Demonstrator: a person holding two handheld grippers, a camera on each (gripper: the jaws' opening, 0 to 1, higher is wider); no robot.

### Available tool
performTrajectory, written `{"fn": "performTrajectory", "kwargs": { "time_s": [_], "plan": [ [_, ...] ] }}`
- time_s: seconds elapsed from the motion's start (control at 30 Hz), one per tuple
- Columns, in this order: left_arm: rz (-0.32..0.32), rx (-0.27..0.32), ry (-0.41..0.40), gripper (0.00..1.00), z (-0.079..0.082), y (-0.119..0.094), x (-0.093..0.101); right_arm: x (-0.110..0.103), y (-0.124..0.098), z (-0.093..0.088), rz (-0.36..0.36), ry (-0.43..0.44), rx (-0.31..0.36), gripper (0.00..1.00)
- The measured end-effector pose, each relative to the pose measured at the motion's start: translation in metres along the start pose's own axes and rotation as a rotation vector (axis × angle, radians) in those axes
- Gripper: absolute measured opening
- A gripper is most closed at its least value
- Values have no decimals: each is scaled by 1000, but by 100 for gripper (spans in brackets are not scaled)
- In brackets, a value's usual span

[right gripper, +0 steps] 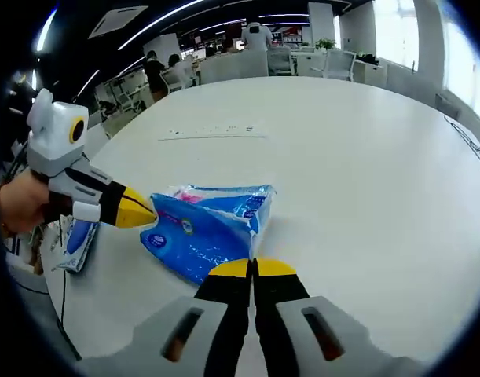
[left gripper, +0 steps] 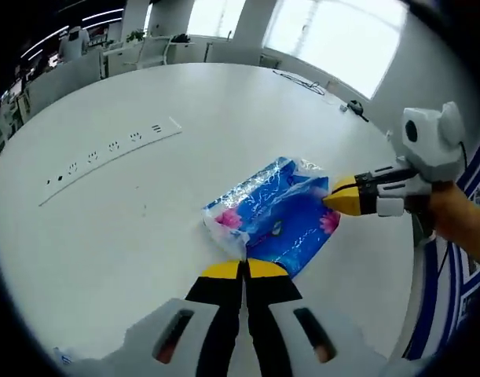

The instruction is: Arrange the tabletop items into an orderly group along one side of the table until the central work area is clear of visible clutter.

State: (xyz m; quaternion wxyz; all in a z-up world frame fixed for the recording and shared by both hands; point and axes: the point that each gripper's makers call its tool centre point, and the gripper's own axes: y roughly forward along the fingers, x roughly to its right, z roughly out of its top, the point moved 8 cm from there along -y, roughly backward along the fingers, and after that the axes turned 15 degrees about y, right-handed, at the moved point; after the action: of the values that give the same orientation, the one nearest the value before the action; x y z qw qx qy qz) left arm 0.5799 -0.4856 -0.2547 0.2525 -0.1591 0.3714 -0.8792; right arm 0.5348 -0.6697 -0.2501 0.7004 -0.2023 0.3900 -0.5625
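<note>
You've got both jaws clenched, left hand-held gripper point(left gripper: 245, 269) and right hand-held gripper point(right gripper: 253, 269) flanking the blue tissue pack point(left gripper: 275, 214) just ahead of each tip, seemingly to shove it across the white counter point(left gripper: 130, 204) toward one edge.

Both views look down from close above the white table point(left gripper: 130, 204), facing each other across the blue packet point(left gripper: 275, 216).

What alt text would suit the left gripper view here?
A blue plastic packet lies on a white round table, with the left hand-held gripper closed at its near edge and the right hand-held gripper at its far corner.
</note>
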Motion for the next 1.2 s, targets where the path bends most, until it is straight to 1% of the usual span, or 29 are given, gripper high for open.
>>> {"fn": "performTrajectory", "kwargs": {
  "time_s": [0.27,0.5,0.6,0.7,0.77,0.97,1.1,1.2],
  "plan": [
    [-6,-13,7,0,-10,11,0,6,10,-7,0,19,-19,0],
    [-10,-11,12,1,-12,12,0,6,12,-12,-3,29,-28,0],
    [-12,-11,14,5,-13,12,1,5,13,-13,-1,37,-30,0],
    [-14,-14,19,11,-13,13,4,4,13,-13,-3,38,-29,2],
    [-14,-13,20,13,-13,13,5,4,13,-13,-4,38,-31,3],
    [-17,-11,18,22,-12,11,7,6,10,-12,-18,46,-25,9],
    [-19,-10,15,26,-13,8,9,9,4,-11,-37,58,-8,17],
    [-19,-7,17,29,-12,2,11,8,0,-11,-44,58,0,18]
  ]
}}
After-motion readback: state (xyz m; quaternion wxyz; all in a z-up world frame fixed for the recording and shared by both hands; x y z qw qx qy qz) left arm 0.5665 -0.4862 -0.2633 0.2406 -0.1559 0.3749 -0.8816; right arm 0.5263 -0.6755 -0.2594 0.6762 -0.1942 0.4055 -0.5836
